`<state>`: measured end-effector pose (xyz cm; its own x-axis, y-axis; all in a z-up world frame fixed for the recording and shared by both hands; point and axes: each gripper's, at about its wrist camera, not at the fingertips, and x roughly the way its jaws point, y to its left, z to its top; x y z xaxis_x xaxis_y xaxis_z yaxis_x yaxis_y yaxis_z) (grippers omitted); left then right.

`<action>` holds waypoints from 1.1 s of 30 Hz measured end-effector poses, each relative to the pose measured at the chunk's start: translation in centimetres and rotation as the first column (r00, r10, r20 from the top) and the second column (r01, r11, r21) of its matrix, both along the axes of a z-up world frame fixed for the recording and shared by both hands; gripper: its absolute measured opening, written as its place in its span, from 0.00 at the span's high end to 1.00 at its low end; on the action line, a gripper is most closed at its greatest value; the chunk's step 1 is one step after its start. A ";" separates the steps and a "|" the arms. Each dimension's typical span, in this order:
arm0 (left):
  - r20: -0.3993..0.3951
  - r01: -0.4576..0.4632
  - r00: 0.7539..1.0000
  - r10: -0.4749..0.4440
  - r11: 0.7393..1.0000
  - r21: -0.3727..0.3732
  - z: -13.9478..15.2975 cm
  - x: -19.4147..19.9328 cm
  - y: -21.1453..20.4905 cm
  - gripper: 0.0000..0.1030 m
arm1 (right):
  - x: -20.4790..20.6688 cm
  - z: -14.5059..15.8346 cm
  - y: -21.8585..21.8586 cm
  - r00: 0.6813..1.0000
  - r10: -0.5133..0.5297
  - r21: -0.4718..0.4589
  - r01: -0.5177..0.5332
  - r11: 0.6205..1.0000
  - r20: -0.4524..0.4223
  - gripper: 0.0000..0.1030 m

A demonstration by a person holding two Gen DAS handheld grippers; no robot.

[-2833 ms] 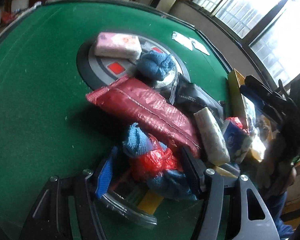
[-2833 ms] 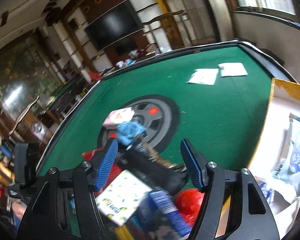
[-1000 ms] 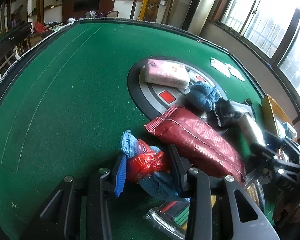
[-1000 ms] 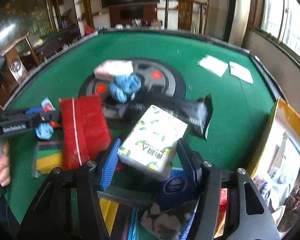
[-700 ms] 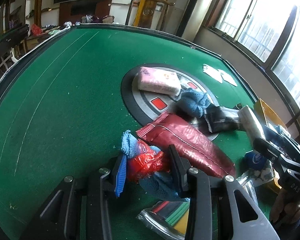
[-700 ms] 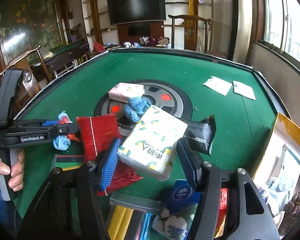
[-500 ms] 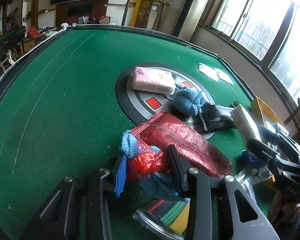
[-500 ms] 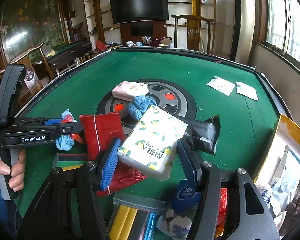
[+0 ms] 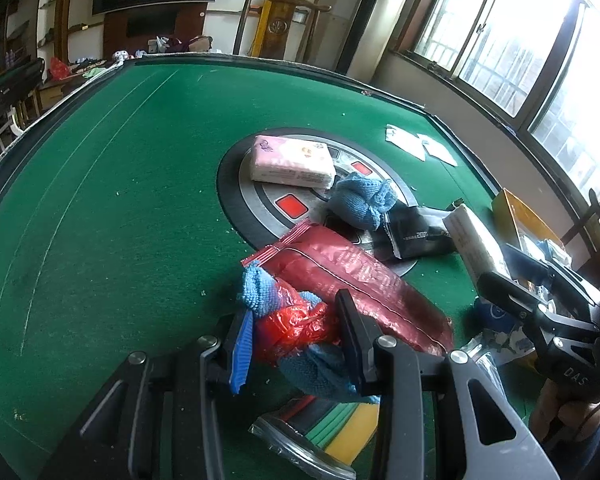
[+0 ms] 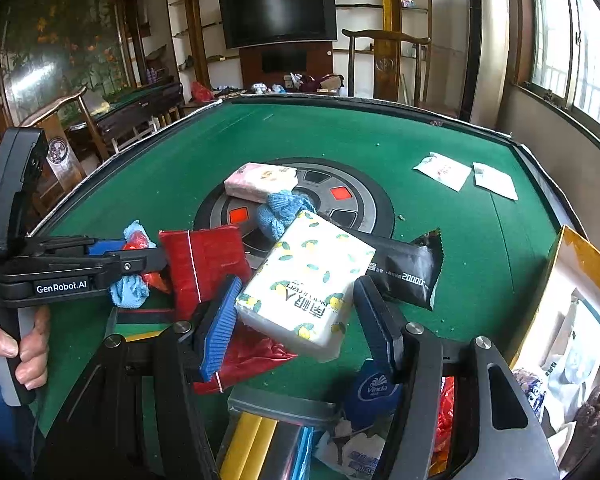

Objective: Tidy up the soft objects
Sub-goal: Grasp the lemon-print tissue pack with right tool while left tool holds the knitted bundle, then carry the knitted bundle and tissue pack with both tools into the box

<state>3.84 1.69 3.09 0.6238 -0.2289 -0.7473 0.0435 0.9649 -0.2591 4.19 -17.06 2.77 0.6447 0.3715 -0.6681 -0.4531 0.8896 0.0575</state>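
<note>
Left wrist view. Left gripper (image 9: pixel 298 338): jaws closed on a red-and-blue cloth bundle (image 9: pixel 296 328), which fills the gap between the pads and spills past them toward the camera. The bundle is carried above the green table (image 9: pixel 100 208). Just beyond it lies a red foil pouch (image 9: pixel 352 280), long axis running from the fingertips away to the right. Farther on, a blue knit cloth (image 9: pixel 362 200) and a pink tissue pack (image 9: pixel 292 160) sit on the grey centre disc (image 9: pixel 260 200). A black sachet (image 9: pixel 416 236) lies to the right of the knit cloth. The right gripper enters at the right edge, holding its pack edge-on.

Right wrist view. Right gripper (image 10: pixel 296 316): jaws clamped on a lemon-print tissue pack (image 10: pixel 308 276), long axis running diagonally up and to the right, the near end overhanging the pads. It is held off the table. An open yellow box (image 10: pixel 572 280) holding soft goods lies to the right of this gripper, near at hand; the left gripper (image 10: pixel 140 264) stands well to the left with its bundle.

Judgement: if the box is the sorting place, the right gripper is the nearer by far, and the pack's diagonal lie calls for a turn to the right. The left gripper's bundle would have to cross the whole pile.
</note>
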 end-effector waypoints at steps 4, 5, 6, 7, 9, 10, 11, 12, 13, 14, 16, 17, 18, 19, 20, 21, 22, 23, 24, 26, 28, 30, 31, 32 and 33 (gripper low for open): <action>0.000 0.000 1.000 0.000 1.000 0.000 0.0 0.0 0.0 0.62 | 0.1 0.0 -0.1 1.000 -0.001 0.002 0.001 1.000 0.001 0.43; 0.000 0.000 1.000 0.000 1.000 0.001 0.0 0.0 0.0 0.62 | 0.1 0.0 -0.1 1.000 -0.002 0.002 0.002 1.000 0.001 0.43; 0.000 -0.001 1.000 0.001 1.000 0.000 0.0 0.0 0.0 0.62 | 0.1 0.0 -0.1 1.000 -0.002 0.001 0.002 1.000 0.001 0.43; 0.000 -0.001 1.000 0.001 1.000 0.000 0.0 0.0 0.0 0.62 | 0.1 0.0 -0.1 1.000 -0.002 0.000 0.002 1.000 0.001 0.43; 0.000 0.000 1.000 0.000 1.000 0.000 0.0 0.0 0.0 0.62 | 0.1 0.0 -0.1 1.000 -0.002 0.001 0.002 1.000 0.001 0.43; 0.001 -0.001 1.000 0.001 1.000 -0.001 0.0 0.0 0.0 0.62 | 0.1 0.0 -0.1 1.000 -0.003 0.001 0.003 1.000 0.001 0.43; 0.002 0.000 1.000 0.000 1.000 -0.001 0.1 0.0 0.0 0.62 | 0.1 0.0 -0.1 1.000 -0.003 0.001 0.003 1.000 0.001 0.43; 0.002 0.001 1.000 -0.001 1.000 -0.001 0.1 0.0 -0.1 0.62 | 0.1 0.0 -0.1 1.000 -0.004 0.001 0.004 1.000 0.001 0.43; 0.002 0.003 1.000 -0.003 1.000 -0.002 0.1 0.0 -0.1 0.62 | 0.0 0.0 -0.2 1.000 -0.005 0.001 0.005 1.000 0.002 0.43; 0.002 0.003 1.000 -0.003 1.000 -0.002 0.1 0.0 -0.1 0.62 | 0.0 0.0 -0.2 1.000 -0.007 0.002 0.007 1.000 0.001 0.43; 0.003 0.005 1.000 -0.005 1.000 -0.002 0.1 -0.1 -0.2 0.62 | 0.1 -0.1 -0.2 1.000 -0.009 0.002 0.009 1.000 0.001 0.43; 0.005 0.006 1.000 -0.006 1.000 -0.003 0.1 -0.1 -0.1 0.62 | 0.0 -0.1 -0.2 1.000 -0.010 0.001 0.010 1.000 0.001 0.43; 0.006 0.007 1.000 -0.007 1.000 -0.005 0.1 -0.1 -0.1 0.62 | 0.0 0.0 -0.2 1.000 -0.010 0.001 0.010 1.000 0.001 0.43; 0.008 0.009 1.000 -0.009 1.000 -0.008 0.1 -0.1 -0.2 0.62 | 0.0 0.0 -0.2 1.000 -0.011 0.002 0.011 1.000 0.002 0.43; 0.012 0.011 1.000 -0.011 1.000 -0.010 0.2 -0.2 -0.2 0.62 | 0.0 0.0 -0.3 1.000 -0.011 0.003 0.011 1.000 0.003 0.43; 0.017 0.013 1.000 -0.013 1.000 -0.012 0.2 -0.2 -0.2 0.62 | -0.1 0.1 -0.3 1.000 -0.013 0.005 0.013 1.000 0.004 0.43; 0.023 0.017 1.000 -0.017 1.000 -0.016 0.3 -0.3 -0.2 0.62 | -0.1 0.1 -0.3 1.000 -0.015 0.007 0.015 1.000 0.006 0.43; 0.028 0.022 0.999 -0.022 1.000 -0.019 0.4 -0.4 -0.2 0.62 | 0.0 0.2 -0.4 1.000 -0.019 0.011 0.018 1.000 0.008 0.43; 0.033 0.027 0.999 -0.026 0.999 -0.022 0.5 -0.4 -0.3 0.62 | 0.0 0.2 -0.5 1.000 -0.021 0.015 0.021 1.000 0.010 0.43; 0.049 0.040 0.998 -0.039 0.999 -0.026 0.7 -0.6 -0.6 0.62 | 0.0 0.5 -0.8 0.999 -0.030 0.022 0.030 0.999 0.014 0.43; 0.060 0.057 0.997 -0.055 0.998 -0.021 0.8 -0.7 -1.2 0.62 | 0.0 0.7 -1.2 0.999 -0.041 0.032 0.040 0.999 0.017 0.43; 0.069 0.077 0.995 -0.075 0.997 -0.021 0.9 -0.7 -1.8 0.62 | 0.1 0.9 -1.6 0.998 -0.056 0.042 0.055 0.998 0.022 0.43; 0.074 0.086 0.994 -0.084 0.996 -0.017 0.9 -0.8 -2.1 0.62 | 0.1 1.1 -1.7 0.998 -0.062 0.046 0.061 0.997 0.024 0.43; 0.079 0.091 0.993 -0.089 0.996 -0.013 1.0 -0.8 -2.4 0.62 | 0.1 1.2 -2.0 0.997 -0.069 0.050 0.067 0.996 0.026 0.43; 0.084 0.097 0.992 -0.096 0.995 -0.012 1.0 -0.9 -2.7 0.62 | 0.1 1.3 -2.2 0.996 -0.080 0.056 0.079 0.995 0.029 0.43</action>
